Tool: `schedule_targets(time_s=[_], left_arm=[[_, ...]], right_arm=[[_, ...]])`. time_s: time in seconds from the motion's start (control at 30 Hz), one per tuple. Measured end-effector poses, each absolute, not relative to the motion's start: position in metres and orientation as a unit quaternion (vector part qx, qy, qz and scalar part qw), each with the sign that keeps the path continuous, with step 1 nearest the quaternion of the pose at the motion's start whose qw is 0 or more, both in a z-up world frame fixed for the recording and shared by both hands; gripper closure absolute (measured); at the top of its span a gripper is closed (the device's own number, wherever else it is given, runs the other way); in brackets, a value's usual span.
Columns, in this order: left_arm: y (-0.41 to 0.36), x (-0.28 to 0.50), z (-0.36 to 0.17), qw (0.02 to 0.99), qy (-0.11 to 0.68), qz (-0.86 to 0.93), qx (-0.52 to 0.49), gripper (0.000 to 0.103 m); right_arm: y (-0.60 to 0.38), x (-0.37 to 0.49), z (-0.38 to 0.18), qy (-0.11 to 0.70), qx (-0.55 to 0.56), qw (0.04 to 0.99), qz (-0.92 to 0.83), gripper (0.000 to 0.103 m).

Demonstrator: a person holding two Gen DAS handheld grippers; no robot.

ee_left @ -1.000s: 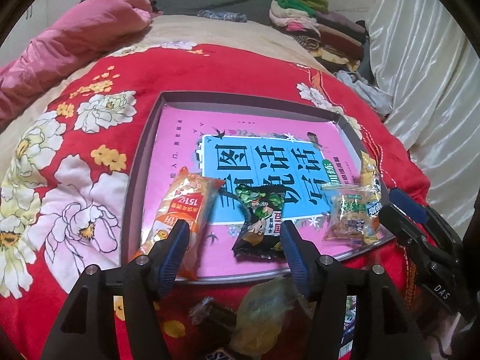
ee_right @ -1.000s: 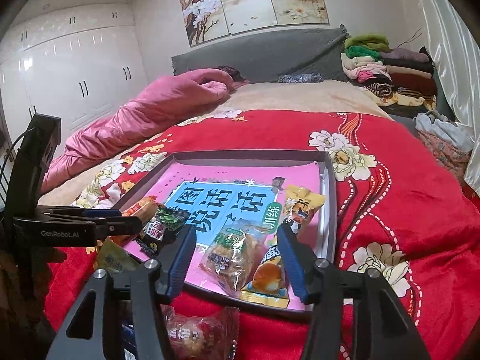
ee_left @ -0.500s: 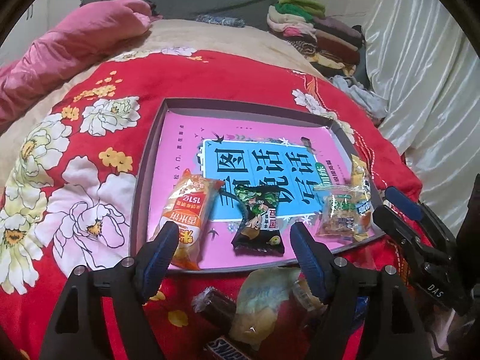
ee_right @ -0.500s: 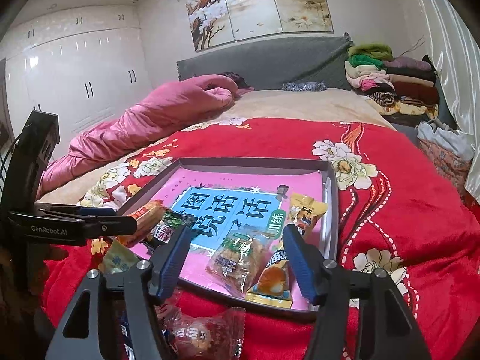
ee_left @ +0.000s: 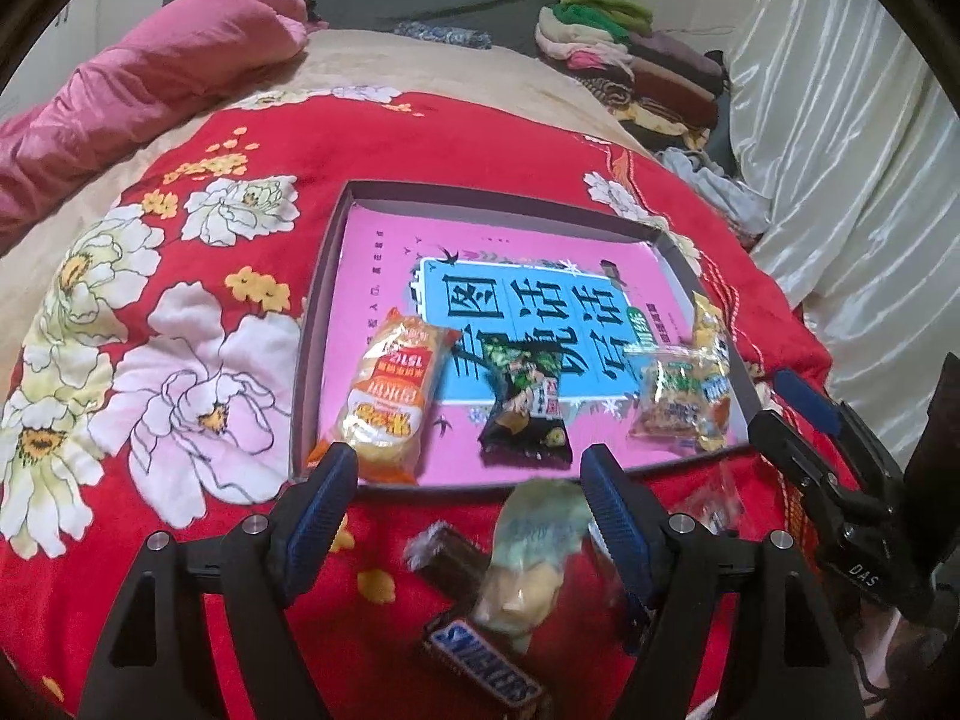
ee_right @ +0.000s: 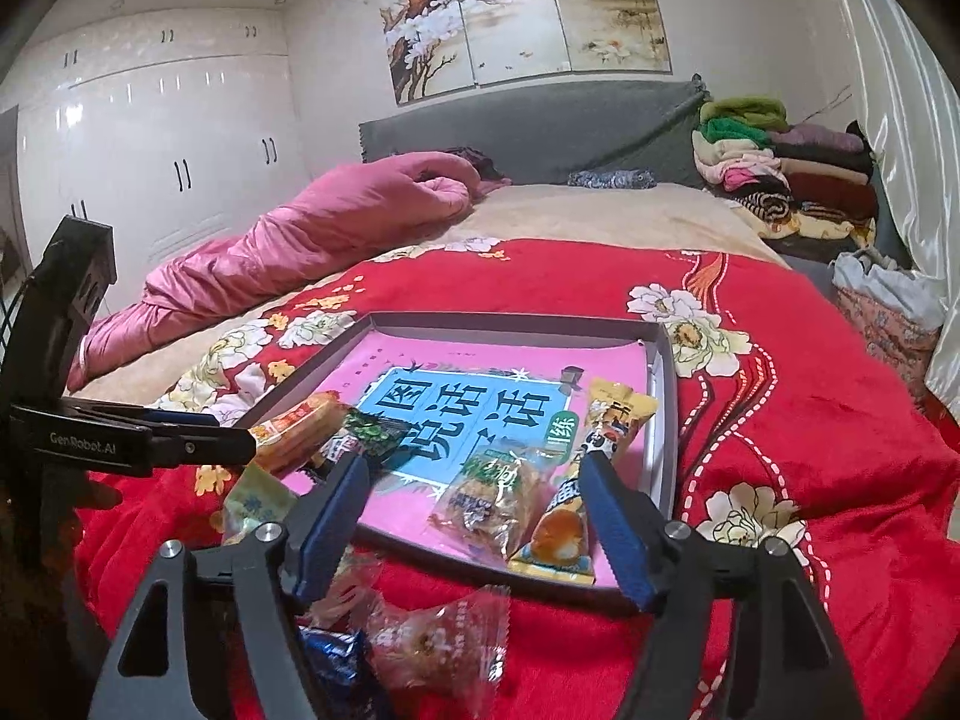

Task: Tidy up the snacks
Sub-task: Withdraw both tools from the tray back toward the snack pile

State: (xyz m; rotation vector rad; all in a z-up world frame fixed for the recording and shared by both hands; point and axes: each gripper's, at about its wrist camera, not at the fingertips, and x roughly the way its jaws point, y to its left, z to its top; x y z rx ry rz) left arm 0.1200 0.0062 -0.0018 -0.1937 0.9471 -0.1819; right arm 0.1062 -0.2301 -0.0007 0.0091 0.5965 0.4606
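A grey tray (ee_left: 324,276) with a pink and blue printed bottom lies on the red floral blanket. In it are an orange packet (ee_left: 387,399), a black-green packet (ee_left: 525,402), a clear cracker packet (ee_left: 675,399) and a yellow packet (ee_right: 600,468). In front of the tray lie a pale green packet (ee_left: 531,552), a Snickers bar (ee_left: 486,663) and a clear wrapped candy (ee_right: 435,636). My left gripper (ee_left: 468,498) is open and empty above the loose snacks. My right gripper (ee_right: 474,504) is open and empty over the tray's near edge.
A pink quilt (ee_right: 312,228) lies at the back left of the bed. Folded clothes (ee_right: 780,174) are stacked at the back right. A grey headboard (ee_right: 540,126) and white wardrobe (ee_right: 150,162) stand behind. White curtains (ee_left: 852,150) hang on the right.
Both grippers have drawn back toward me from the tray. More loose snacks in front of the tray show now. Snacks in the tray lie as before.
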Motion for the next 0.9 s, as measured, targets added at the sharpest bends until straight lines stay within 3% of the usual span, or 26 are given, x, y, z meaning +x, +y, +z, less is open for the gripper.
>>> schedule_targets(time_s=[0.2,0.9], left_arm=[[0.011,0.104,-0.002,0.877,0.463,-0.091,-0.086,0.025],[0.011,0.069,-0.024,0.85,0.508,-0.105,-0.095,0.025]], right_arm=[[-0.227,0.092,0.004,0.292,0.004,0.928,0.23,0.018],[-0.215,0.055,0.0,0.335,-0.002,0.918,0.215,0.016]])
